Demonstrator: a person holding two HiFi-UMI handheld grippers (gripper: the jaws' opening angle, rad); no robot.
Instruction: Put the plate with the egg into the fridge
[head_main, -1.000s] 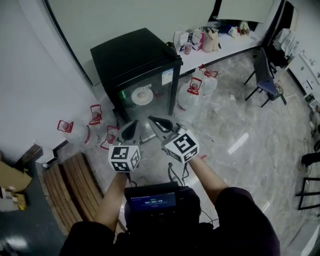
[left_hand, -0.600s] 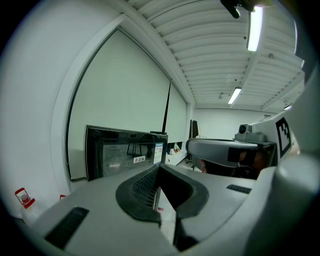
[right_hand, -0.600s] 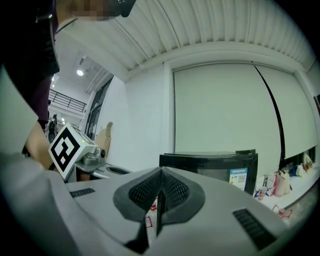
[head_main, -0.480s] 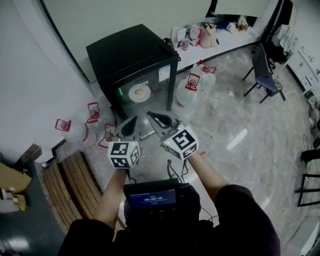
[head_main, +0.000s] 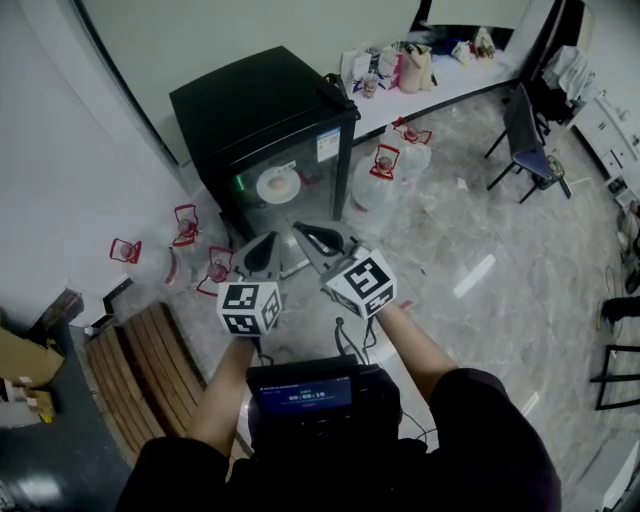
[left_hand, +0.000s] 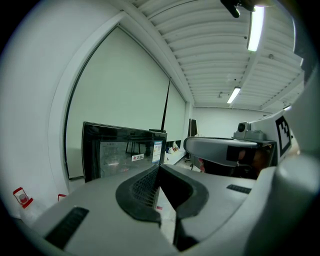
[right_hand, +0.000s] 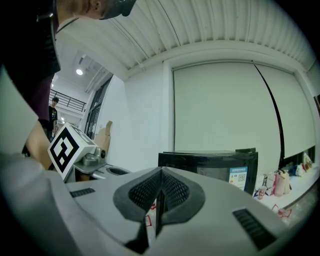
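Observation:
A small black fridge stands against the wall with its glass door closed. Through the glass shows a white plate with a pale egg on it. Both grippers hover above the floor in front of the fridge door, pointing at it. My left gripper is shut and holds nothing. My right gripper is also shut and holds nothing. In the left gripper view the closed jaws point at the fridge. The right gripper view shows its jaws together below the fridge.
Water jugs with red handles stand on the floor on both sides of the fridge. A wooden pallet lies at the left. A dark chair stands at the right. Bags crowd a low white ledge behind.
The head view has shifted slightly, and both grippers sit a little higher in it. Both stay shut and the fridge door stays closed.

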